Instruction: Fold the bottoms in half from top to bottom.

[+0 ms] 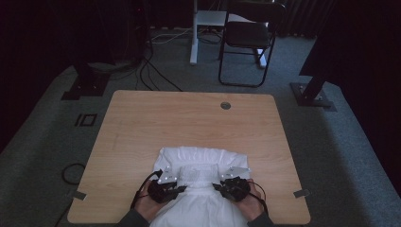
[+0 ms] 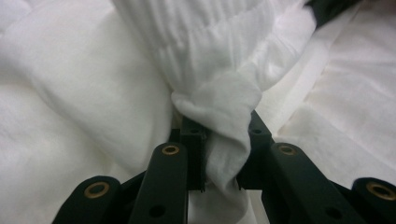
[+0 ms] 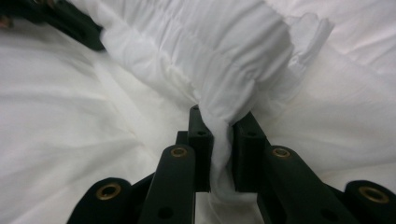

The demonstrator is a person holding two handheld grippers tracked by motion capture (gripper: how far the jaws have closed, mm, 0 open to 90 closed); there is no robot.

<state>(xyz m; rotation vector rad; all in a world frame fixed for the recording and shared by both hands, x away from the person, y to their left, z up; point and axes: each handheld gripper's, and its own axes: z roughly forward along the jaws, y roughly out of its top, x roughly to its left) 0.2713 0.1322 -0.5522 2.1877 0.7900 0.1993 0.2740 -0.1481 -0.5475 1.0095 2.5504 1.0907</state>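
A white garment (image 1: 201, 163) with a gathered elastic band (image 1: 198, 174) lies on the near middle of the wooden table (image 1: 142, 127). My left gripper (image 1: 182, 189) is shut on the band's left end; in the left gripper view a bunch of the white cloth (image 2: 224, 112) is pinched between the jaws. My right gripper (image 1: 216, 186) is shut on the band's right end, with cloth (image 3: 224, 116) squeezed between its jaws. In the right gripper view the left gripper (image 3: 70, 23) shows at the top left. Both hands hold the grippers at the table's near edge.
The table has a round cable hole (image 1: 225, 105) near its far edge. A black folding chair (image 1: 248, 38) and a white desk leg (image 1: 194, 33) stand on the carpet beyond. Black stand feet (image 1: 85, 85) sit left and right of the table.
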